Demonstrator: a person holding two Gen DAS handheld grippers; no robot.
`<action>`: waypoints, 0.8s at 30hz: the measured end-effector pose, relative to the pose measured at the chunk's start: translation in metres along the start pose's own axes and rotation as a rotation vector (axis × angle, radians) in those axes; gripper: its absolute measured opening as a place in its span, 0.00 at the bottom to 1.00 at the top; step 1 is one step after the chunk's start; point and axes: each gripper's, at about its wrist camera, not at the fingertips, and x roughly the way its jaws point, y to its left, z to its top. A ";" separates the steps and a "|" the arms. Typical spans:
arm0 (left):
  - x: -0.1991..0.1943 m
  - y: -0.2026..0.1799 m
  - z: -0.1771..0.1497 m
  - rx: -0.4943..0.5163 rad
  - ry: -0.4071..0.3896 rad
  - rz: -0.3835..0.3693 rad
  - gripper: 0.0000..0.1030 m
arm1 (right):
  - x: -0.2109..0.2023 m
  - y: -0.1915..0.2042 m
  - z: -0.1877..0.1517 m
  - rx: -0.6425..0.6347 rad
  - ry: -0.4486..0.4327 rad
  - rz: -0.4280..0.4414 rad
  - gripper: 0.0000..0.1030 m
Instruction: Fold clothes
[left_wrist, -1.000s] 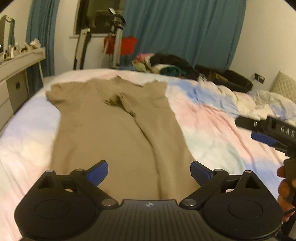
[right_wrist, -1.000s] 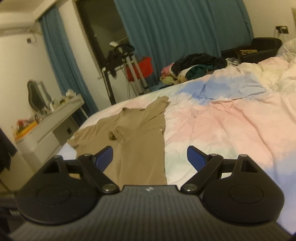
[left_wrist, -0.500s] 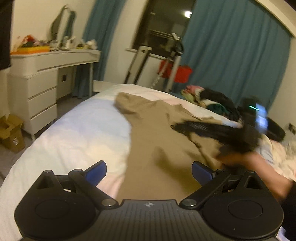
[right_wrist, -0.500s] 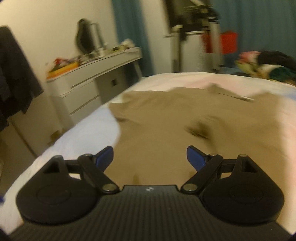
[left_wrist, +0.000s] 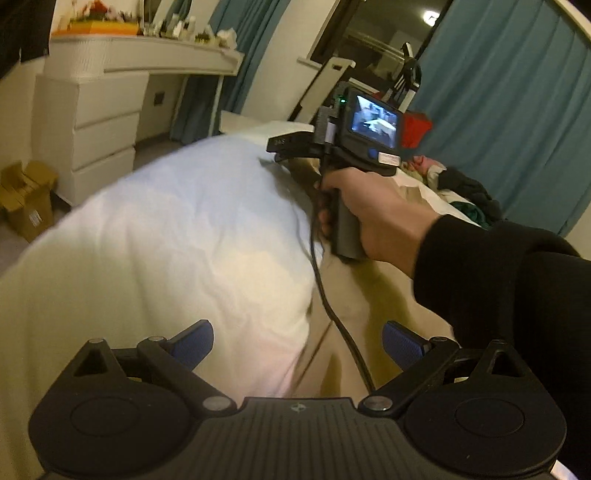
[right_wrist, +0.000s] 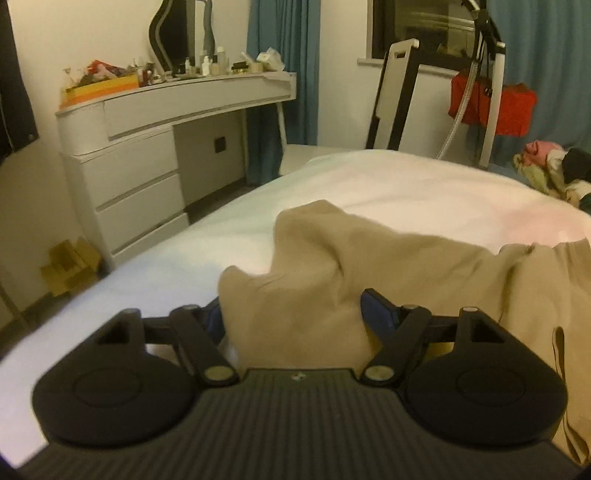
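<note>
1. At the far left of my left wrist view a cardboard box (left_wrist: 26, 199) sits on the floor beside the white drawer unit (left_wrist: 88, 125). The box looks open, though the blur there leaves me unsure what is in it.
2. My right wrist view shows the dressing table (right_wrist: 177, 110) above those drawers. Its top carries an orange tray (right_wrist: 99, 86) heaped with small items, bottles and a curved mirror (right_wrist: 181, 33).
3. The pale bedding (left_wrist: 166, 229) fills the middle of both views, white shading to faint blue and pink.
4. My left gripper (left_wrist: 297, 341) hovers low over the bed with its blue pads spread wide and nothing between them.
5. My right gripper (right_wrist: 291, 312) has a bunched fold of the tan garment (right_wrist: 332, 258) between its blue pads. The pads stand apart around the cloth, and I cannot tell whether they are pinching it.
6. The rest of the garment lies rumpled on the bedding, trailing off to the right.
7. In the left wrist view my right hand (left_wrist: 373, 214) grips the black handle, its small screen (left_wrist: 375, 122) lit and a cable (left_wrist: 332, 306) hanging down.
8. Teal curtains (left_wrist: 517, 92) cover the wall behind. A red bag (right_wrist: 491, 103) hangs from a stand, and a pile of clothes (right_wrist: 554, 170) lies at the bed's far right edge.
</note>
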 end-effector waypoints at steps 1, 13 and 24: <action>0.000 0.001 -0.001 -0.003 0.002 0.001 0.96 | -0.001 -0.002 0.000 0.008 -0.009 -0.004 0.47; -0.024 -0.028 -0.008 0.033 -0.065 0.007 0.96 | -0.095 -0.084 0.051 0.124 -0.225 -0.059 0.08; -0.033 -0.073 -0.018 0.122 -0.047 -0.029 0.96 | -0.158 -0.271 -0.037 0.565 -0.283 -0.264 0.08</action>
